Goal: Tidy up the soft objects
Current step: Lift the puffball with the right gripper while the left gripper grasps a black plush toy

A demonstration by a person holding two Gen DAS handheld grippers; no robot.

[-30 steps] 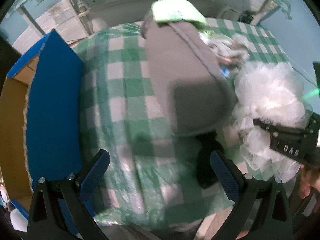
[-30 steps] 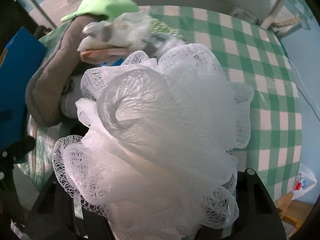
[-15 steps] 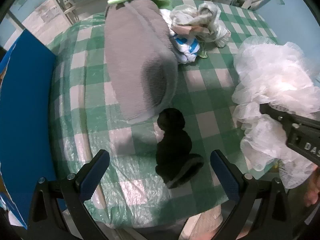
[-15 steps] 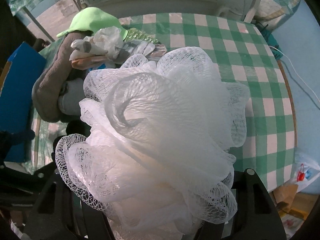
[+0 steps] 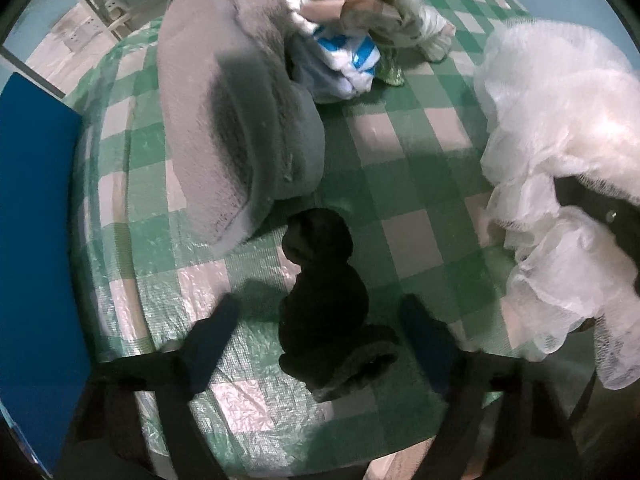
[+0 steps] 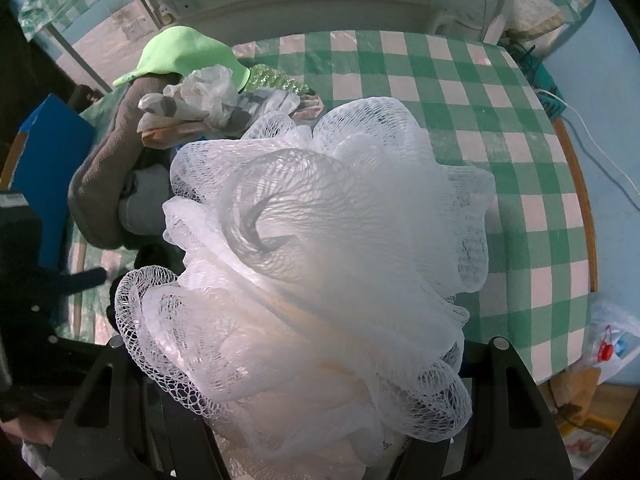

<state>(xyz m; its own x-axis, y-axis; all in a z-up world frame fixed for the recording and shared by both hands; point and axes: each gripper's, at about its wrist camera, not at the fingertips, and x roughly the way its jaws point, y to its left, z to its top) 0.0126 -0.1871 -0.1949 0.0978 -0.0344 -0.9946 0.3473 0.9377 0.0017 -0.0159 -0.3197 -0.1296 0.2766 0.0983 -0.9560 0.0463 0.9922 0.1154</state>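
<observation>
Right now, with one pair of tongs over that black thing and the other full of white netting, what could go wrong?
The left tongs are closing around the black sock near the table edge; a poor pinch might nudge it off. The loofah fills the right tongs' view, so placing it is half blind.

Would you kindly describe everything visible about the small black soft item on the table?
The black soft item looks like dark fuzzy fabric, lumpy, with a rounded upper bulge and a wider base that has a greyish cuff-like edge; what it is cannot be told. It lies on the checked tablecloth, just apart from the grey plush, between the closing left gripper fingers, untouched.
</observation>
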